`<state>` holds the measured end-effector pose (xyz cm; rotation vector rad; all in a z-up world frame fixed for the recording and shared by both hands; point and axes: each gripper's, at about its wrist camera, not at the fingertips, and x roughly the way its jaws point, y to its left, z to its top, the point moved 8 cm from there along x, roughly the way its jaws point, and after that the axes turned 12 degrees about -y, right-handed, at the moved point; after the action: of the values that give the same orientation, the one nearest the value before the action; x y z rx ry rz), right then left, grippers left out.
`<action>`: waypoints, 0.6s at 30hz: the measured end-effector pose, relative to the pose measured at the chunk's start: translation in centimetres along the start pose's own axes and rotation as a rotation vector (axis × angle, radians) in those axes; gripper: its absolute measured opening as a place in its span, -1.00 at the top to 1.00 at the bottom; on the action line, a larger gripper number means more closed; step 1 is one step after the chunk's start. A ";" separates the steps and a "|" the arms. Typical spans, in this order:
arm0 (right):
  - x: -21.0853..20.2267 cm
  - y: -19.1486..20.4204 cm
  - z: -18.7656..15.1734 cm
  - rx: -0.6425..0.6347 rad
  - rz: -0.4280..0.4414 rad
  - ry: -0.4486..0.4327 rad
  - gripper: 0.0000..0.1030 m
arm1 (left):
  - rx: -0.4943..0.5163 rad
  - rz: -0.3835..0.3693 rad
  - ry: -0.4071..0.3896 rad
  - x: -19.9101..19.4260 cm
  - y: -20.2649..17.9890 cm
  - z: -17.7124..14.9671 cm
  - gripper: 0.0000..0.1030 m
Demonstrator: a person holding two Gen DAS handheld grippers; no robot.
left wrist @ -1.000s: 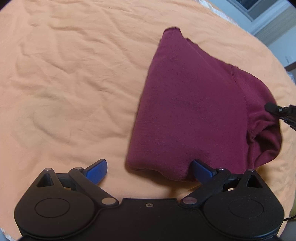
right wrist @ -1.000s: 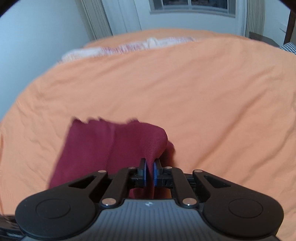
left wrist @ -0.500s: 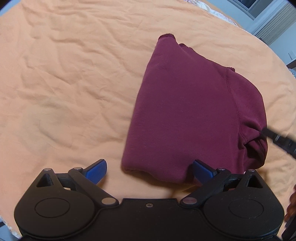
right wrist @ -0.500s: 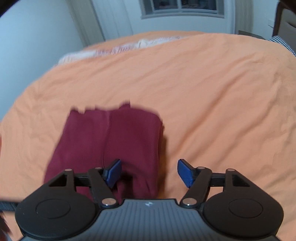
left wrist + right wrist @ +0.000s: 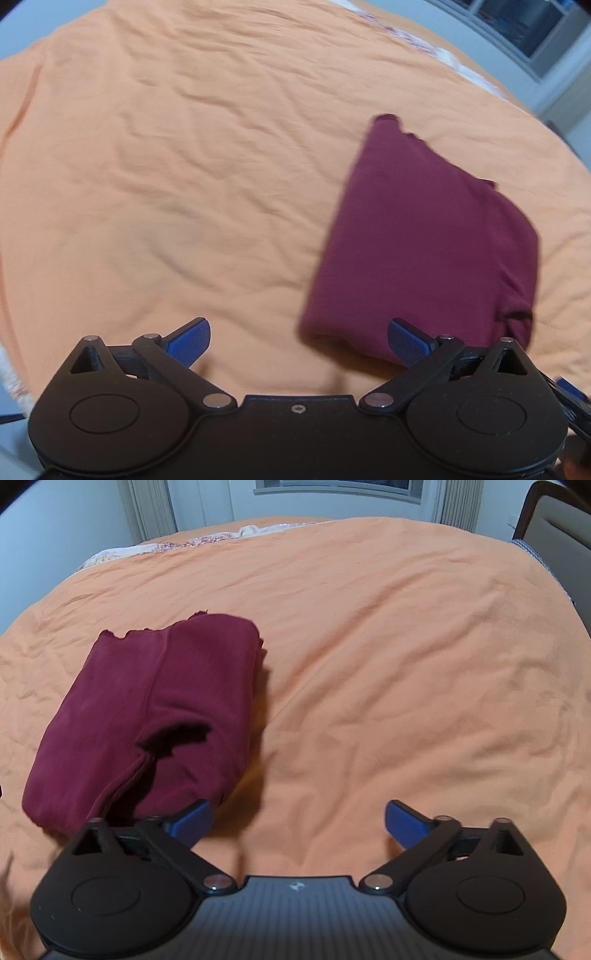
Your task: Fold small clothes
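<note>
Writing: no readable words; a small pale emblem (image 5: 296, 886) sits on the ribbed black body of the right hand-held gripper, too small to make out.
Surface: wide bed covered by a creased orange cotton sheet (image 5: 406, 657); a strip of pale patterned bedding (image 5: 207, 541) shows along its far edge.
Room: pale walls, a window (image 5: 340, 485) with light pleated curtains (image 5: 151, 506) behind the bed, and a dark-framed headboard (image 5: 554, 520) at the right edge of the right wrist view.
Garment: folded maroon knit garment (image 5: 147, 716) lying flat on the sheet in a compact rectangle, with a dark open gap in the folds at its near end. In the left wrist view the same garment (image 5: 424, 251) lies right of centre, somewhat blurred.
Left hand-held gripper (image 5: 298, 339): blue-padded fingers spread wide apart, nothing between them; the right pad (image 5: 408, 341) overlaps the garment's near edge in view, contact not determinable.
Right hand-held gripper (image 5: 297, 821): blue-padded fingers spread wide apart, nothing held; the left pad (image 5: 192, 821) sits just beside the garment's near corner, over bare sheet.
</note>
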<state>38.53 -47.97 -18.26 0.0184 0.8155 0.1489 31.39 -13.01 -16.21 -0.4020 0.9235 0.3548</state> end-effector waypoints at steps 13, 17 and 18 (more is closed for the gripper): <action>-1.4 2.5 -3.9 0.024 0.053 0.072 -1.00 | -0.027 0.076 0.002 -1.5 3.3 -0.9 -0.98; -1.9 3.0 -3.8 0.052 0.075 0.066 -1.00 | -0.028 0.094 0.015 -1.6 3.6 -1.1 -0.98; -2.0 3.1 -3.8 0.052 0.078 0.066 -1.00 | -0.027 0.092 0.019 -1.6 3.5 -1.1 -0.98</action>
<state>34.05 -45.36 -19.20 0.0948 0.8847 0.2027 28.11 -10.65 -16.13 -0.3886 0.9586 0.4485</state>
